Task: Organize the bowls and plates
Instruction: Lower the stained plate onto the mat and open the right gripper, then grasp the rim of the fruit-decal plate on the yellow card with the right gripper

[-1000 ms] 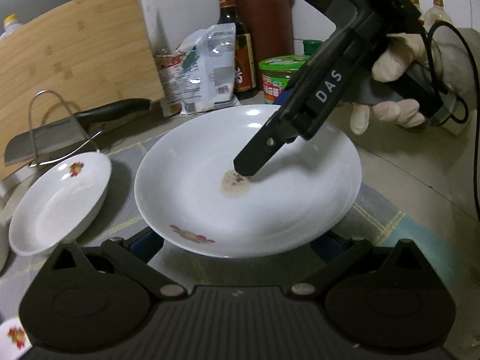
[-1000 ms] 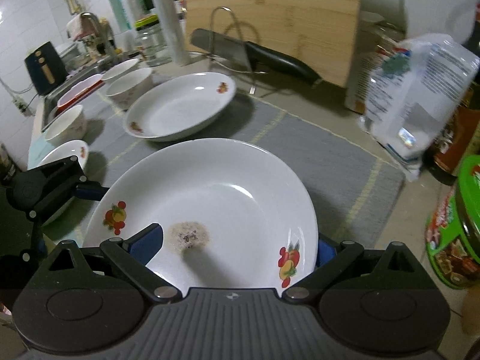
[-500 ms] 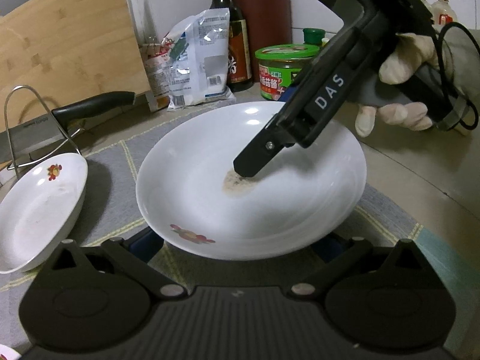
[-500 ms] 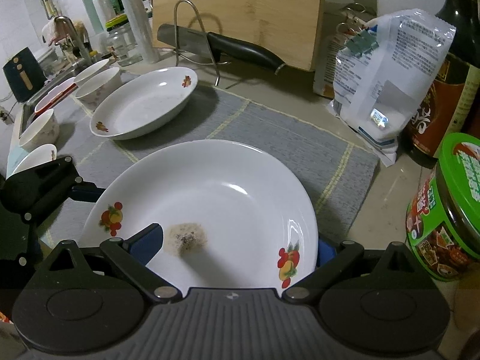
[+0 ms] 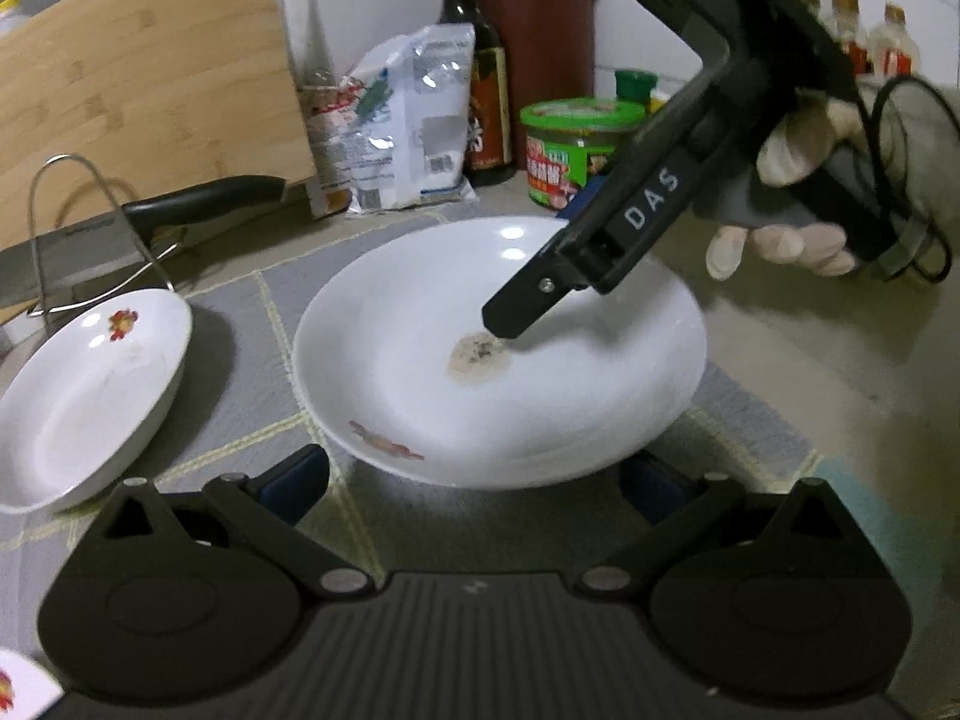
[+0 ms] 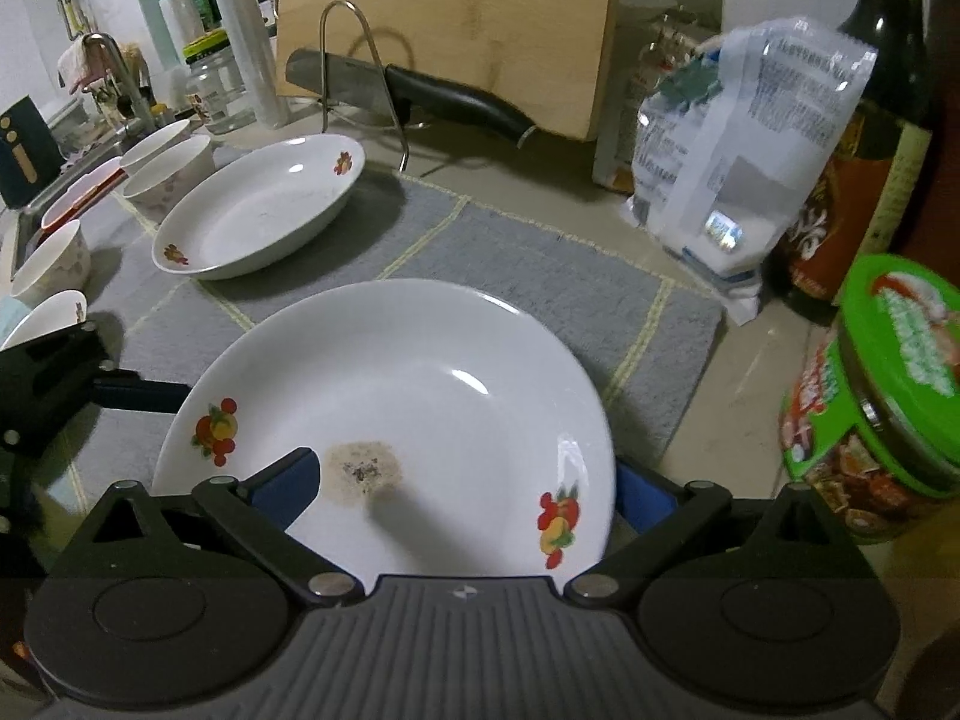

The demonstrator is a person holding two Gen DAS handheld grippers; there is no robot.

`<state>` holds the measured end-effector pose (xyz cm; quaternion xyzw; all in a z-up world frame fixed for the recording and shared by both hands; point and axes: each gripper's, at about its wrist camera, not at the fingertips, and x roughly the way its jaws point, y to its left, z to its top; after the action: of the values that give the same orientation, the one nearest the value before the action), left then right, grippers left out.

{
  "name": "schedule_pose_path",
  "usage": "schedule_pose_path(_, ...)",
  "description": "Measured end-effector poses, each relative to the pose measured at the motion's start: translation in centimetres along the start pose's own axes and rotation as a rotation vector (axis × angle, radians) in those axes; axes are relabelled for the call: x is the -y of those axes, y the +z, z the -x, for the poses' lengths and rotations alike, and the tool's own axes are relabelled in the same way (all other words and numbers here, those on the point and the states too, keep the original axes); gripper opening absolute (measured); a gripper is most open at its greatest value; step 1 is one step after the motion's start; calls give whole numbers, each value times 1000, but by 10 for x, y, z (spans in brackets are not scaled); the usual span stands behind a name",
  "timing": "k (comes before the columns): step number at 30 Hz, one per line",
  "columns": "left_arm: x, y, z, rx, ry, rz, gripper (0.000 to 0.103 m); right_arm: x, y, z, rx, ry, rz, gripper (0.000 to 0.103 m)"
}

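Two claws at a soiled white plate on a grey mat

The plate [image 6: 420,396] lies on the mat [image 6: 540,264] on the tabletop. The right claw [image 6: 465,483] straddles its near rim — one finger [image 6: 288,483] over the inside, one outside — its jaws opening, pads not pressing. The left claw [image 5: 474,480] is spread wide at the opposite rim, gripping nothing. A second plate [image 6: 264,210] sits further along the mat.

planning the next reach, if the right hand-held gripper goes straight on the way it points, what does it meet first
Most likely the stained white plate: the right hand-held gripper, jaws opening, already straddles its near rim.
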<state>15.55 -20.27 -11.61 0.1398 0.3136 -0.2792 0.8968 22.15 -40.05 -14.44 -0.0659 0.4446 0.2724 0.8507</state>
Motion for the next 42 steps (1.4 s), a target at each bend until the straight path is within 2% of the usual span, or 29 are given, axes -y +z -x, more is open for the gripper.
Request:
schedule_pose_path(4,2,-1,25,36,18,49,102,-9,3,18,55,-25,11,103)
schedule_pose_path(7,-1,-2,48,73,21,130,102,-23,6,33,102,1,22,103)
schedule_pose_path(11,-7,-8,80,117,49,209,102,-53,11,43,155,23,41,103)
schedule_pose_path(16,-19,-28,115,141,77,232,102,-100,14,42,185,14,32,103)
schedule_pose_path(28,-56,-96,193,128,117,215,102,-211,-1,20,157,51,-70,103)
schedule_pose_path(42,-109,-161,225,38,154,190,102,-285,-13,-18,67,62,-107,103)
